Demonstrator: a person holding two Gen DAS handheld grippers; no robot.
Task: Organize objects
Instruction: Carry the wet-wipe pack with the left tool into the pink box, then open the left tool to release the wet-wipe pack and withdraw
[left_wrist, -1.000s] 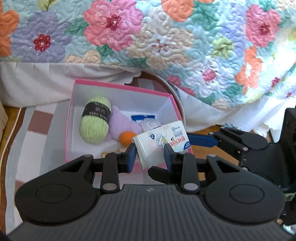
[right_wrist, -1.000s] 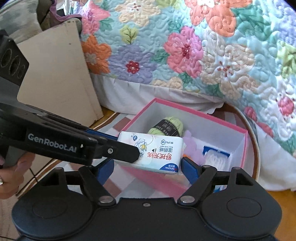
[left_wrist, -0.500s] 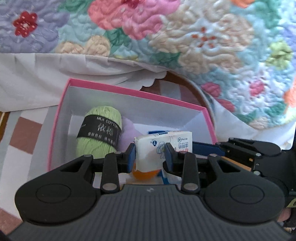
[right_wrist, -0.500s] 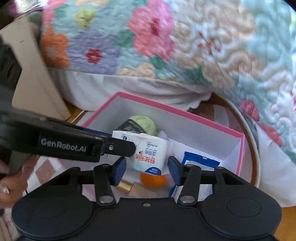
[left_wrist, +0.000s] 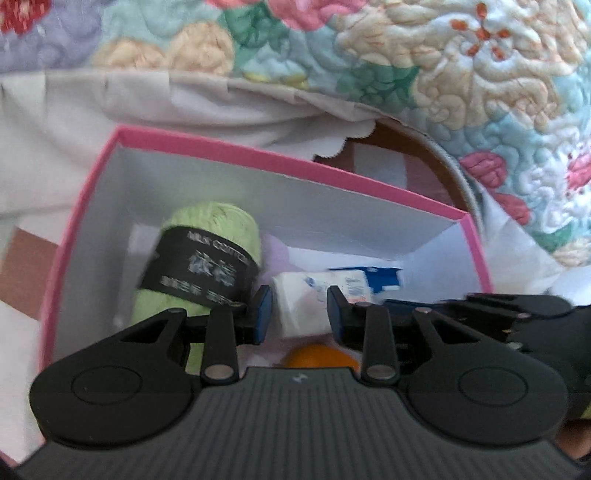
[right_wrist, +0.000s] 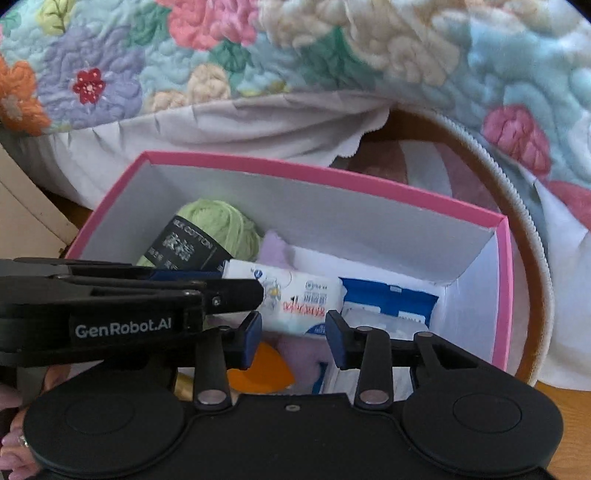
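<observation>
Inside pink box (right_wrist: 504, 295): yarn (right_wrist: 218, 225), blue packet (right_wrist: 388, 299) already stowed; tissue pack (right_wrist: 295, 306) clamped by left fingers (left_wrist: 299, 314) and right fingers (right_wrist: 293, 338), release left.

I count one pink box (right_wrist: 325, 177) in front of me. Inside it I see one ball of green yarn (right_wrist: 218, 225) with a black band, one white tissue pack (right_wrist: 299, 302) held up over the box floor, one blue-and-white packet (right_wrist: 388, 299) at the right side, one orange thing (right_wrist: 262, 369) low down, partly hidden, and one pale lilac soft thing (right_wrist: 273, 247) beside the yarn; whether the lilac patch lower down is the same piece I cannot tell. Behind the box I count one flowered quilt (right_wrist: 332, 55). I have two grippers, my left gripper (left_wrist: 300, 314) and my right gripper (right_wrist: 291, 334), one in each hand.
</observation>
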